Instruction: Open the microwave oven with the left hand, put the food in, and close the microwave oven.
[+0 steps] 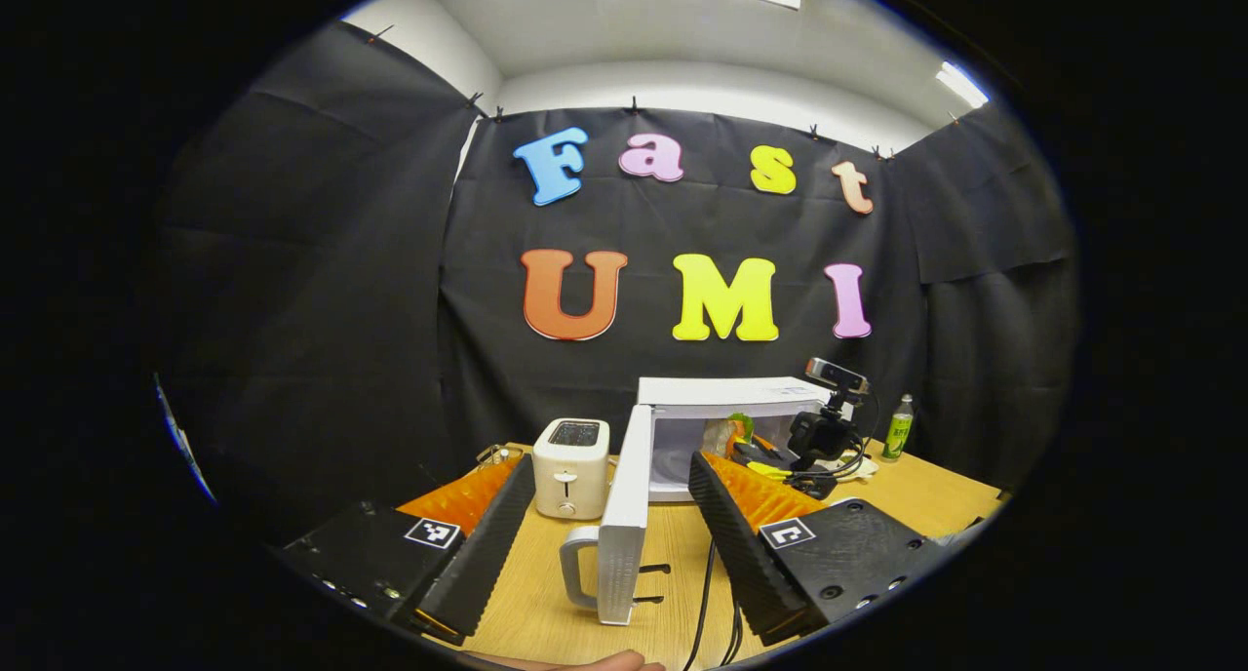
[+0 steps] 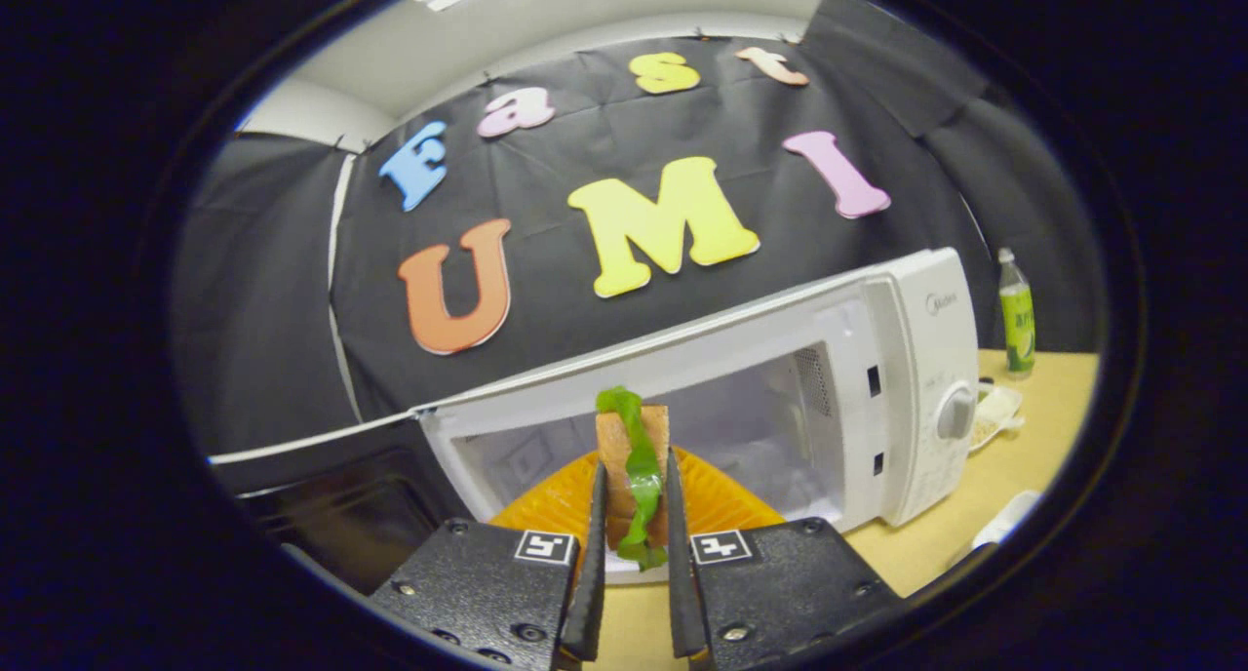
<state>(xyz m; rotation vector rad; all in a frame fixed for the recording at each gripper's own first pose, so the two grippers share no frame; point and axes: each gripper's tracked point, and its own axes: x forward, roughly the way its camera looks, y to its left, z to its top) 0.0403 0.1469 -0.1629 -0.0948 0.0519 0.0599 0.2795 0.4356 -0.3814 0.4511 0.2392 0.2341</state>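
The white microwave [image 1: 726,394] stands open at the back of the wooden table. Its door [image 1: 624,515] swings toward me edge-on, with the handle [image 1: 578,571] at its near end. My left gripper [image 1: 612,461] is open, the door's edge standing between its fingers and touching neither. In the right gripper view, my right gripper [image 2: 636,471] is shut on an upright sandwich [image 2: 624,437] with green lettuce, just in front of the microwave cavity [image 2: 751,437]. From the left gripper view, the right gripper [image 1: 751,447] and the sandwich [image 1: 738,430] are at the cavity's mouth.
A white toaster [image 1: 570,466] stands left of the door. A green bottle [image 1: 897,427] [image 2: 1016,310] and a small dish [image 2: 996,408] sit right of the microwave. Black cables [image 1: 707,593] trail over the table [image 1: 546,612]. A hand [image 1: 609,661] shows at the bottom edge.
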